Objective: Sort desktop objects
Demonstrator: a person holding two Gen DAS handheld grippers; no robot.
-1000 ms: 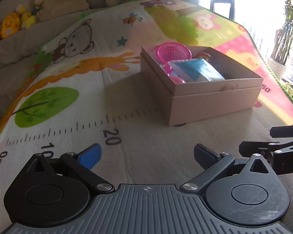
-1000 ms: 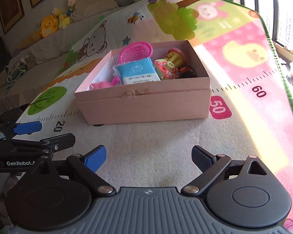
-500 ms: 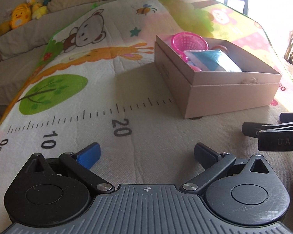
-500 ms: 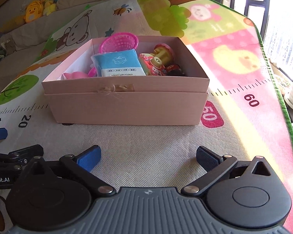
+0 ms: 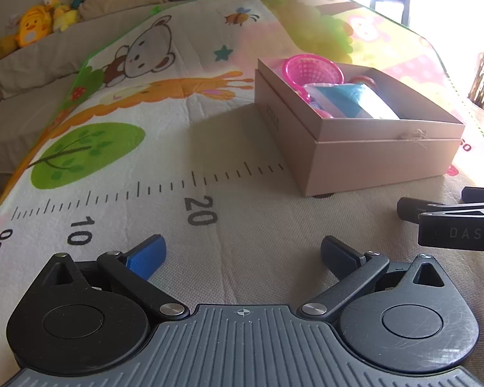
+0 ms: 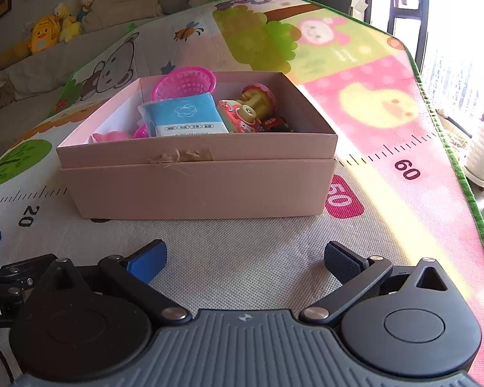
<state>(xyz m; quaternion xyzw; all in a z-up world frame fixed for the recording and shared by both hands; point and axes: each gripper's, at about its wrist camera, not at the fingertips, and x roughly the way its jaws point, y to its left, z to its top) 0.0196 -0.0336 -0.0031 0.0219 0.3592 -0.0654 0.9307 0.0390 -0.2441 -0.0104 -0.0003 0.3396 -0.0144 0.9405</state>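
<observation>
A pink cardboard box (image 6: 196,187) stands on the play mat, also in the left wrist view (image 5: 371,158). It holds a pink mesh basket (image 6: 185,82), a blue tissue pack (image 6: 185,116), a red and gold toy (image 6: 248,109) and a pink piece (image 6: 111,136). My left gripper (image 5: 242,258) is open and empty, low over the mat left of the box. My right gripper (image 6: 243,259) is open and empty, in front of the box; it also shows at the right edge of the left wrist view (image 5: 448,222).
The printed play mat (image 5: 129,148) has a ruler strip and a green border, with its right edge (image 6: 461,174) near a window and plant pots. Plush toys (image 5: 32,25) and cushions line the sofa behind the mat.
Both grippers have shifted slightly; the box now sits more central in the right wrist view. Both stay open and empty.
</observation>
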